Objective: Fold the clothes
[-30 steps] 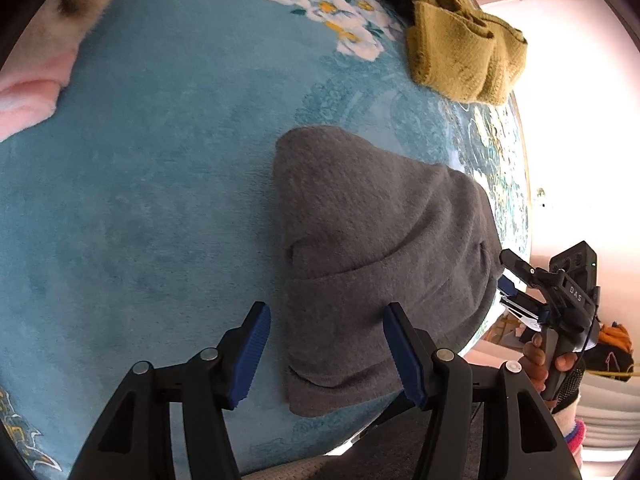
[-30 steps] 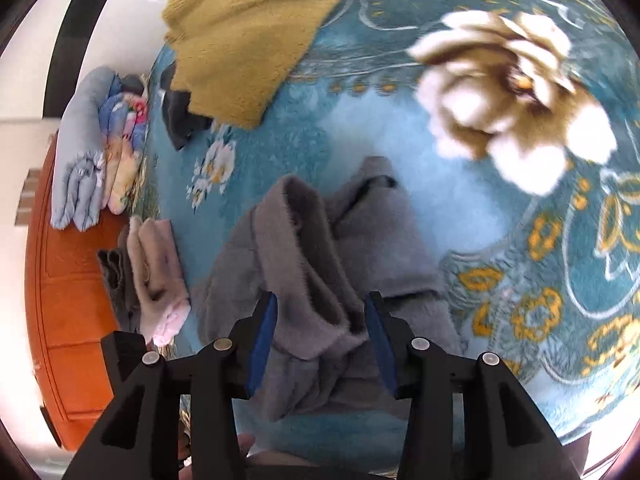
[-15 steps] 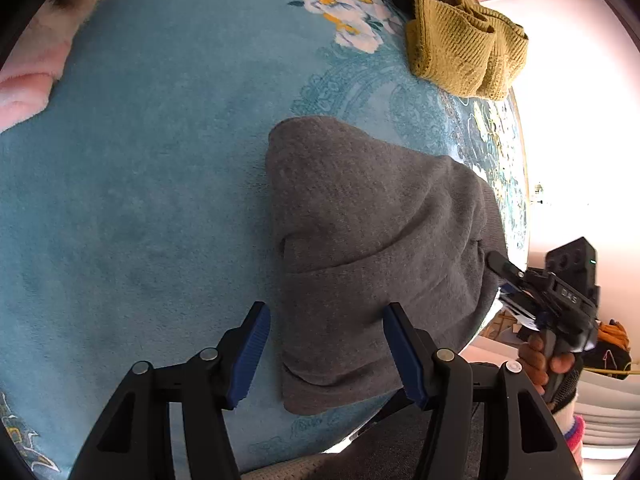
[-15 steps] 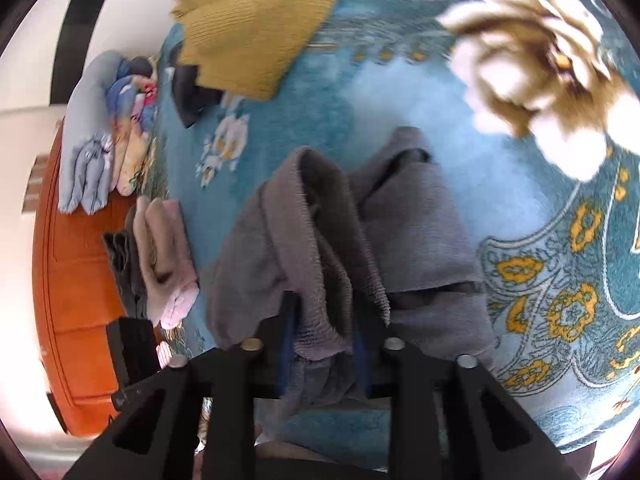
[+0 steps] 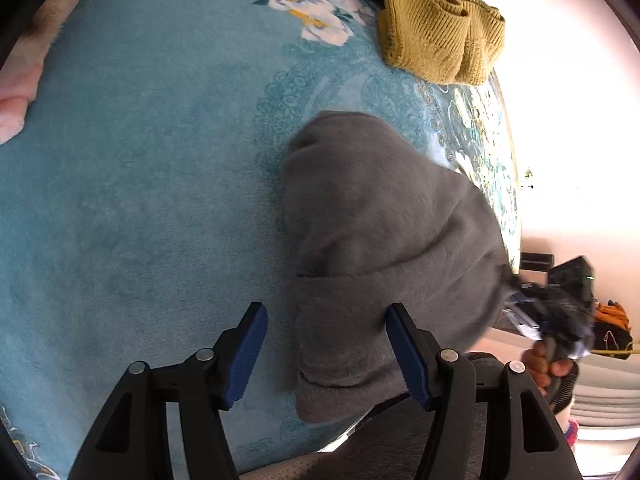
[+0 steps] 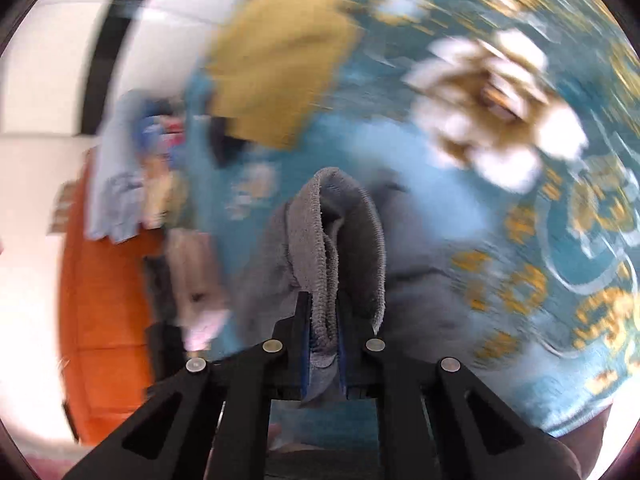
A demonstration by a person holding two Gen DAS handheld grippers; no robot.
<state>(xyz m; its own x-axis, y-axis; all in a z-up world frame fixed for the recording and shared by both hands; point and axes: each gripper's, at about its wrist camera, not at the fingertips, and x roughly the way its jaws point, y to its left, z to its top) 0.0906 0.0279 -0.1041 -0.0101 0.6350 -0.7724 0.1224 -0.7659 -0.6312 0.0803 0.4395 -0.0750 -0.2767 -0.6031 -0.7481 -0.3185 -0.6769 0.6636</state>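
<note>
A grey fleece garment (image 5: 376, 240) lies bunched on the blue flowered rug (image 5: 140, 200). My left gripper (image 5: 326, 350) is open and empty, its fingers hovering over the garment's near left edge. My right gripper (image 6: 322, 344) is shut on a fold of the grey garment (image 6: 332, 240) and holds it raised off the rug. It also shows blurred at the garment's right edge in the left wrist view (image 5: 536, 312).
A mustard knitted sweater (image 5: 436, 36) lies at the far edge of the rug. A pink fluffy item (image 5: 16, 92) sits at the left. Folded clothes (image 6: 120, 184) rest on an orange cabinet (image 6: 100, 320). The rug's near edge is close to my left gripper.
My right gripper closed on the grey garment's fold and is lifting it fast; the view is blurred. The garment's right side has bunched up. My left gripper stayed open.
</note>
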